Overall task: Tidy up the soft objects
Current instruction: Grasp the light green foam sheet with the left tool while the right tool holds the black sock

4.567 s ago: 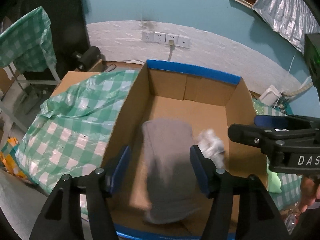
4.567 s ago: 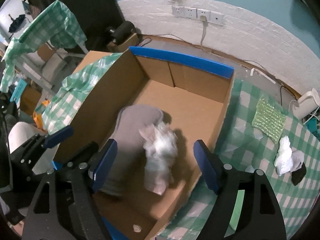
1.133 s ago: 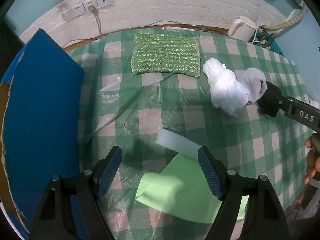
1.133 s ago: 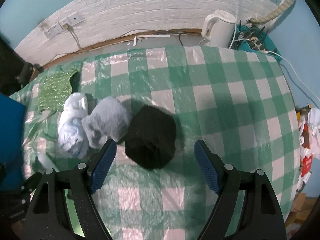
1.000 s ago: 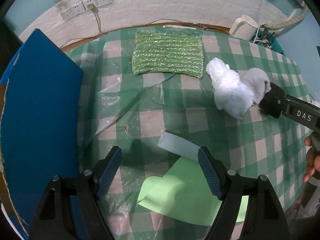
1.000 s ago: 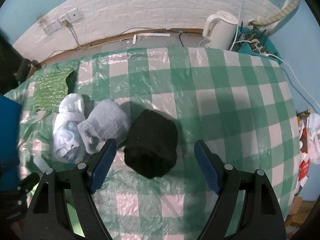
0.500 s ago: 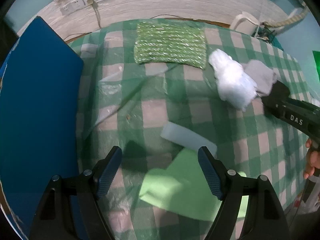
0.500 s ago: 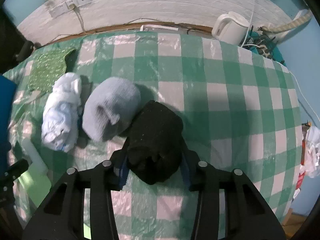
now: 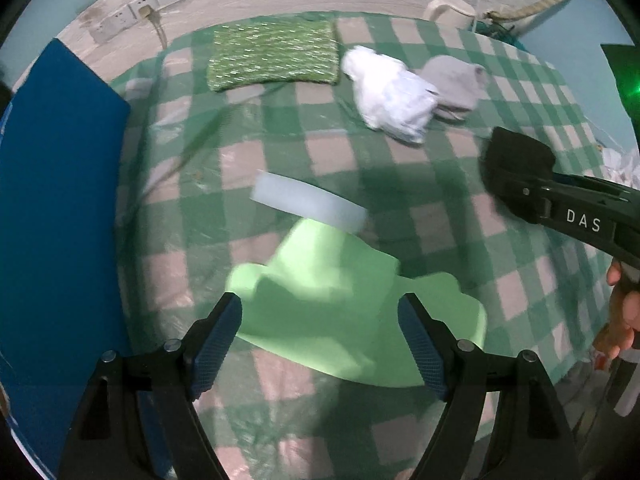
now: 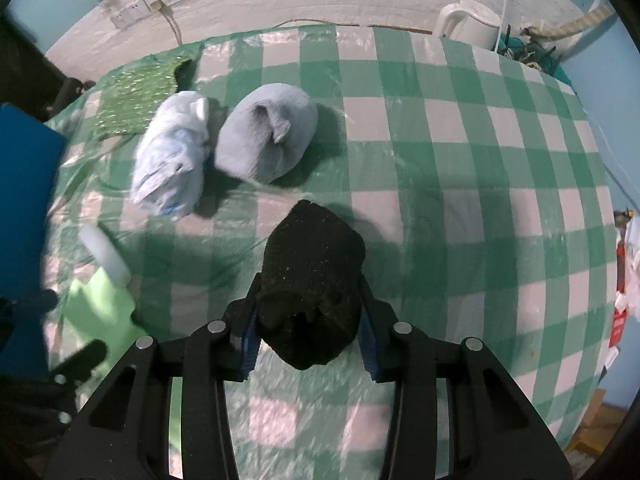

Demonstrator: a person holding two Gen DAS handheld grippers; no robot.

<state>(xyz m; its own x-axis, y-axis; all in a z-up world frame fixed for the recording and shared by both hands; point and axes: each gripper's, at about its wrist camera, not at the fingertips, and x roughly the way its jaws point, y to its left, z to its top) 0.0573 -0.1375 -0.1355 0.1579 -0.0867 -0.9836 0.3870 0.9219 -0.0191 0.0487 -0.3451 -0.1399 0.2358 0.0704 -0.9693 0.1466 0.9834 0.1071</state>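
My right gripper (image 10: pixel 307 336) points down at the table (image 10: pixel 460 168), which is covered in a green-and-white checked plastic cloth, and its blue-padded fingers (image 10: pixel 249 340) are clamped on a rolled black knitted sock (image 10: pixel 314 280); the bundle bulges above and below the pads. Beyond it on the cloth lie a rolled pale grey sock (image 10: pixel 266 132) and, just beside it and touching, a crumpled white-and-pale-blue cloth bundle (image 10: pixel 172 160). Further back near the wall lies a flat green knitted mat with shiny threads (image 9: pixel 274 54).

My left gripper (image 9: pixel 320 340) hangs over a flat light-green foam sheet (image 9: pixel 340 300). Its fingers (image 9: pixel 218 332) stand wide apart and are opening a little more, with the sheet below the gap and nothing pressed between the pads. A white foam strip (image 9: pixel 308 202) lies at the sheet's far edge. To the left stands the blue-faced wall of a cardboard box (image 9: pixel 60 200). In the left view my right hand (image 9: pixel 622 312) shows at the frame's edge, holding the right gripper's handle.
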